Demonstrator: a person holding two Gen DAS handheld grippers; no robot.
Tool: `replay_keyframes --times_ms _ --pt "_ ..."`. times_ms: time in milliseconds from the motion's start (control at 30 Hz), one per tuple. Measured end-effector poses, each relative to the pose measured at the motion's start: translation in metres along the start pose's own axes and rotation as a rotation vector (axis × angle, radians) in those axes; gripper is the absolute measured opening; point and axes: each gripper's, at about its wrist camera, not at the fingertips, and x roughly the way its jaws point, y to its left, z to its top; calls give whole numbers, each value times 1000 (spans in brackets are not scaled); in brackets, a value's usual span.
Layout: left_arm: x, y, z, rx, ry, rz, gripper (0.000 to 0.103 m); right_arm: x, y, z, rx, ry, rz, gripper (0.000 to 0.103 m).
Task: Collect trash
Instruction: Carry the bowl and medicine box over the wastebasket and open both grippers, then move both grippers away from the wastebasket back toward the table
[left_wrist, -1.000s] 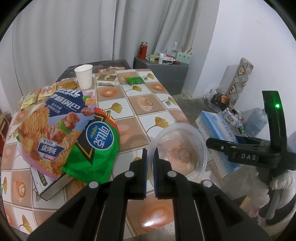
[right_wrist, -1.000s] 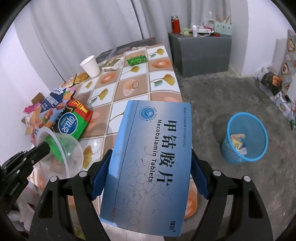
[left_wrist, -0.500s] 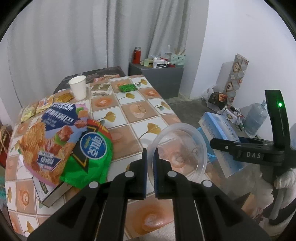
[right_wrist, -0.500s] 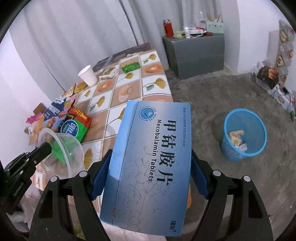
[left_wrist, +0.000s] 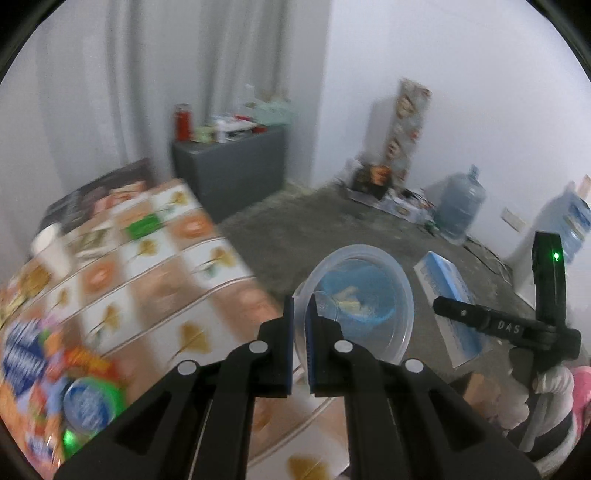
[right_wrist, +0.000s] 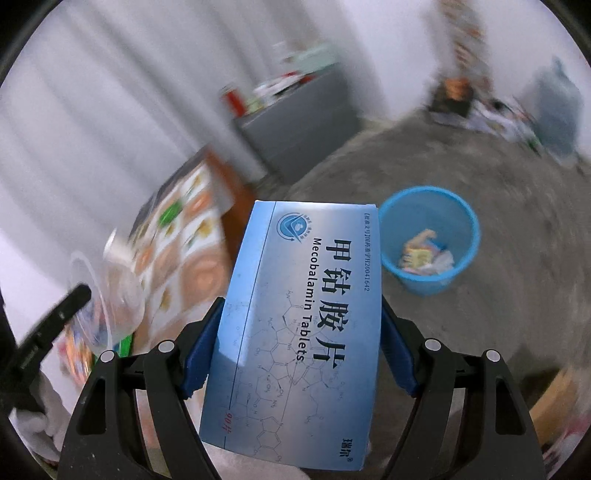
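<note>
Change since earlier frames: both tongs are being swung away from the tiled table toward the open floor; the table, previously ahead of them, is now being left to their left side, and both views are being blurred by the swing.
Left tongs: the jaws are being held nearly together, clamped on the rim of the clear plastic bowl, which is being carried just ahead of the tips.
Right tongs: the jaws are being kept wide, pressed against the two long edges of the blue tablet box, which is being held upright between them.
Blue bin: it is being brought ahead and to the right of the right tongs, well apart, with wrappers already inside.
Meaning for the task: the carry-to-bin step is judged to be under way; no release is yet being made.
Edges: the table's corner is being passed on the left.
Open room: bare floor is being presented between tongs and bin.
</note>
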Motion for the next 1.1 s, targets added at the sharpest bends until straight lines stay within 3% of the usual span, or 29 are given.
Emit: replay_keyframes --times_ms 133,400,600,667,700,733,867,1100 --pt "71 -30 37 51 121 -90 5 4 -59 19 174 -18 4 73" --pt "234 -77 68 110 349 -106 5 68 -129 58 368 40 67 73" --pt "317 -91 87 77 378 -127 7 129 -154 102 403 62 90 77" --pt "343 -96 91 70 385 -133 35 149 -168 112 422 51 83 87" --pt "357 -97 91 64 393 -117 42 162 -179 115 435 46 39 87" --pt "364 -97 91 61 393 -107 47 171 -184 115 440 50 3 87" --pt "371 -92 86 36 406 -110 51 191 -205 102 488 85 -45 87" --pt "318 -81 90 40 338 -148 51 149 -195 81 404 35 -85 87"
